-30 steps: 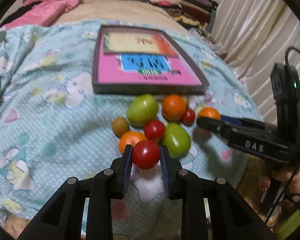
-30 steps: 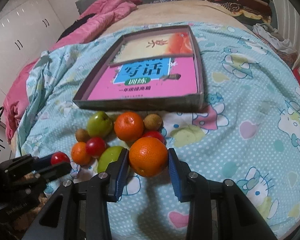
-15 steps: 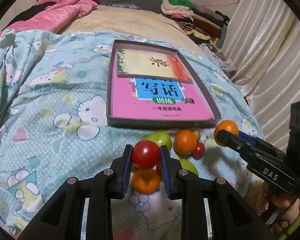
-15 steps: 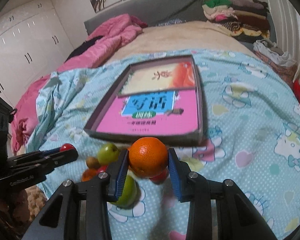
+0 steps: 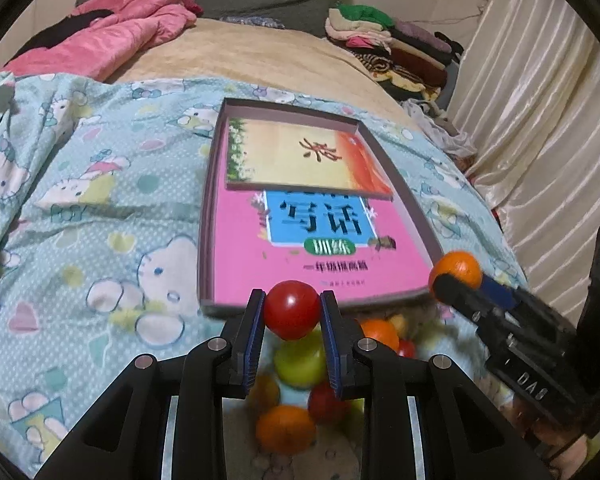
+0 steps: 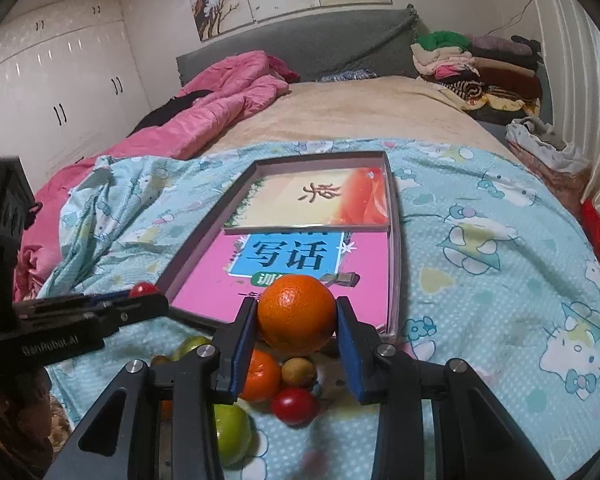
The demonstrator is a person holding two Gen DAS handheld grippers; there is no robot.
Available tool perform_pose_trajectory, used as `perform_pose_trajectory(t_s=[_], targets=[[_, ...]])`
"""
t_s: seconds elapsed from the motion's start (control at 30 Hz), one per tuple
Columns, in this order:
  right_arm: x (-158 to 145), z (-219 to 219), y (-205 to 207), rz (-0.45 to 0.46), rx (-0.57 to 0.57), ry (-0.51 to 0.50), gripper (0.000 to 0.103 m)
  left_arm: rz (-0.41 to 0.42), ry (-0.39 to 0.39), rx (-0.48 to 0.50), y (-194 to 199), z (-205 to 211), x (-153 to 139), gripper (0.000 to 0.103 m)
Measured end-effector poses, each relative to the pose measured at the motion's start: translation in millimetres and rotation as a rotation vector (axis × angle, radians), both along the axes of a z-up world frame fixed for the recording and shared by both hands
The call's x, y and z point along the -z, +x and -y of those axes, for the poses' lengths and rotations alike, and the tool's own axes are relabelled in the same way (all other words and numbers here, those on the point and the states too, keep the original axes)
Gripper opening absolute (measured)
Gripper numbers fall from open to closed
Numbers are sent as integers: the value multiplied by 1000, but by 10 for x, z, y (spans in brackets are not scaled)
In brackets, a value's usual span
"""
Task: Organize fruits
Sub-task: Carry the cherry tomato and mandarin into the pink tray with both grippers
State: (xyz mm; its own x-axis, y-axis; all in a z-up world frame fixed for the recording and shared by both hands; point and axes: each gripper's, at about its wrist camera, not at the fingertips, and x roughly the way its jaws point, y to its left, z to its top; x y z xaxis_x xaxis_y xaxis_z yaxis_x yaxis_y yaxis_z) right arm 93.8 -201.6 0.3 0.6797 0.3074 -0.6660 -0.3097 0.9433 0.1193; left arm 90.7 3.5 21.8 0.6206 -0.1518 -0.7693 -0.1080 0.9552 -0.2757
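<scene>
Above the bed [image 6: 340, 120], both tongs loaded, raised off the fruit pile.
Left tongs [image 5: 292, 312] clamped on a red tomato [image 5: 292, 310]; right tongs [image 6: 296, 320] clamped on an orange [image 6: 296, 314]. Both held in the air near the front edge of a shallow box [image 5: 210, 200] lined with pink and yellow books. Remaining fruits [image 6: 296, 400] lie on the blue patterned blanket [image 6: 500, 300] below, just before the box.

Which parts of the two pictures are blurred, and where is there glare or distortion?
Left wrist view: the red tomato in the left gripper is sharp, the fruit pile below smeared; fisheye bends the tray. Right wrist view: the orange is sharp; lamp glare dots the wardrobe doors.
</scene>
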Motion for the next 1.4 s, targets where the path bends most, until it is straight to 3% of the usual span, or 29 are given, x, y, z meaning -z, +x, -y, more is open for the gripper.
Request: perform_pose_trajectory(t_s=[0.23,0.73,0.93,1.4], targets=[[56,16,130,-1,13,-20,39,-23,3,-11,190,-24,101,28],[211,-115,392,-29,-1,-103,39,-46,91,16,489,70,279,28],[246,-122,397,-33,1,-120,39,-89,103,18,537,49,392,28],[356,-137,434,-70,9,-157,39,-88,120,35,554,61,433,28]])
